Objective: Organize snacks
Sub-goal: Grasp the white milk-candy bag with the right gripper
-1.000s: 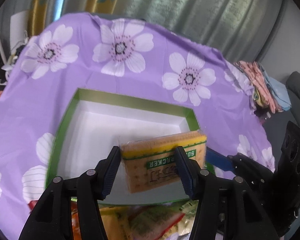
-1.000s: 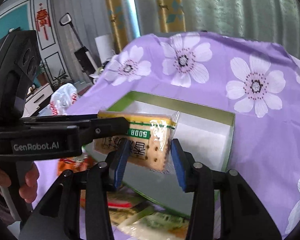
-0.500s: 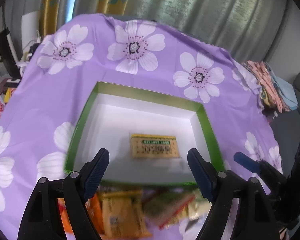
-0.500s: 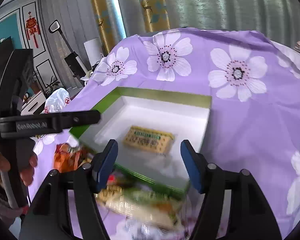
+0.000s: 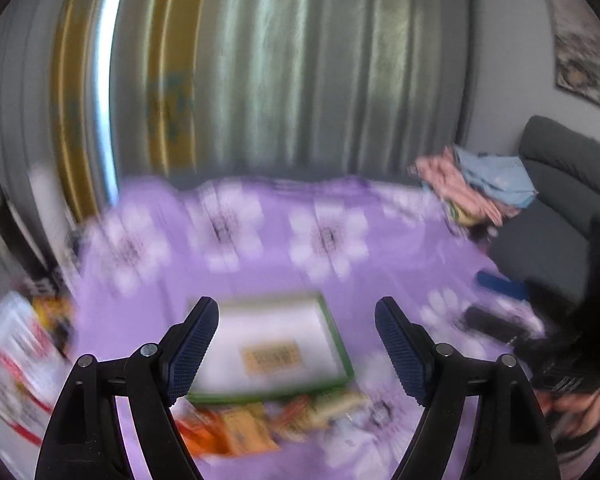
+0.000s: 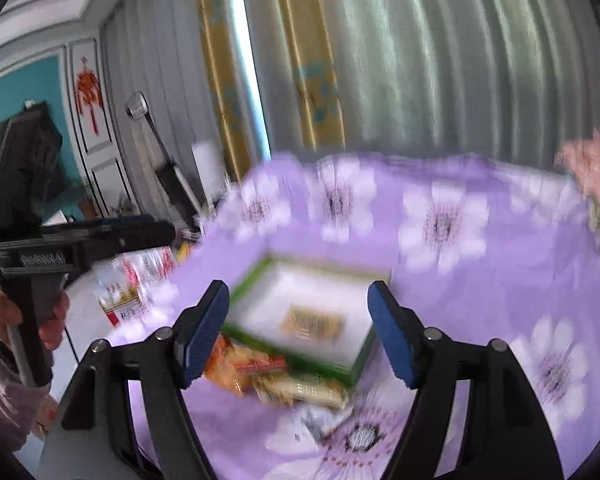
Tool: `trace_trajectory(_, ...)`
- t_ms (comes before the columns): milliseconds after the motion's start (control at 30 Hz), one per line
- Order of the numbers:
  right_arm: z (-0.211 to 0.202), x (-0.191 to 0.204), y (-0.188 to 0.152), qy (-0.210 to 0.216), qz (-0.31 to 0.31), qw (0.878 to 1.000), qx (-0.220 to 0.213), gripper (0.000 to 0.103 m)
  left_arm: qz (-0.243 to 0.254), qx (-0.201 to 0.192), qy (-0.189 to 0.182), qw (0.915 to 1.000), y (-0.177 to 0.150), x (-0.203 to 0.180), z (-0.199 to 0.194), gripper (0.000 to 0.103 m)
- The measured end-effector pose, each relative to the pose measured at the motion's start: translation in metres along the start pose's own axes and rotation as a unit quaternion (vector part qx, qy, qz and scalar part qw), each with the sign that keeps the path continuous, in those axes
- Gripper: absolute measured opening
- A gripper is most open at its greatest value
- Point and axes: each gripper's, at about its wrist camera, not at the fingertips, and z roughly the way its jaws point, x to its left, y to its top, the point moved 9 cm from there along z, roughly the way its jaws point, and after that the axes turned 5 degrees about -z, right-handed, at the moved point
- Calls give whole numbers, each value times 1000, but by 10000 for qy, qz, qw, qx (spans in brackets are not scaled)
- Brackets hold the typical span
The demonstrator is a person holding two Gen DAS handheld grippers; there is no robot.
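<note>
Both views are blurred. The left gripper (image 5: 296, 354) hangs above the table with its jaws spread wide and nothing between them. The right gripper (image 6: 298, 330) is also empty, its jaws opening. Below them the green-rimmed box (image 5: 334, 344) sits on the purple flowered cloth (image 5: 260, 264), and one cracker pack (image 5: 270, 357) lies flat on the box's white floor, near the middle, apart from the walls. In the right view the same pack (image 6: 314, 322) lies inside the box (image 6: 360, 364). A heap of other snacks (image 6: 276, 380) lies on the cloth just beside the box's near wall. A hand (image 6: 24, 320) at the left edge grips the left gripper's handle
</note>
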Motion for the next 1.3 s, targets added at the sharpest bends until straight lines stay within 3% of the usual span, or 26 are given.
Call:
trace_trajectory(167,-63,-1,104,-273,-306,9971,-643,82,275,-663,-41,9974,74,-27,-55,81)
trace_trajectory(200,-70,-3,114,-328,-325,9963,-723,82,233,-740,-88,9969,82,-29,-60,82)
trace_trajectory(300,-81,-2,123,-478,-486,9943,-821,84,106,-671,-177,9975,74,-31,-59,98)
trace_trajectory(400,-64,-2,73,-326,-489,9973,-435,91,4,-387,-282,9989,29,-29,-44,99)
trace_trajectory(533,-17,-5,-35,-134,-419,9980,457,90,-380,355,-219,9984,-58,-20,9,99)
trace_trajectory(667,29,-6,-143,60,-381,9913,1258,90,-862,1050,-282,9903,-145,-16,69,99)
trace_trajectory(767,57,-2,-201,211,-462,9838,1722,90,-1037,1423,-368,9837,-195,-23,100,99)
trace_trajectory(900,88,-5,-248,444,-233,9763,2105,90,-1258,1879,-542,9726,-246,-32,133,99)
trace_trajectory(1000,105,-6,-268,547,-134,9746,2167,90,-1412,2030,-736,9661,-265,-37,145,99)
trace_trajectory(1167,121,-8,-278,771,47,9741,2125,90,-1475,2262,-980,9578,-281,-52,163,99)
trace_trajectory(1233,127,-7,-279,836,102,9744,2082,90,-1483,2298,-955,9571,-284,-52,170,99)
trace_trajectory(1300,131,-6,-282,813,199,9738,2113,90,-1580,2471,-957,9512,-292,-51,175,99)
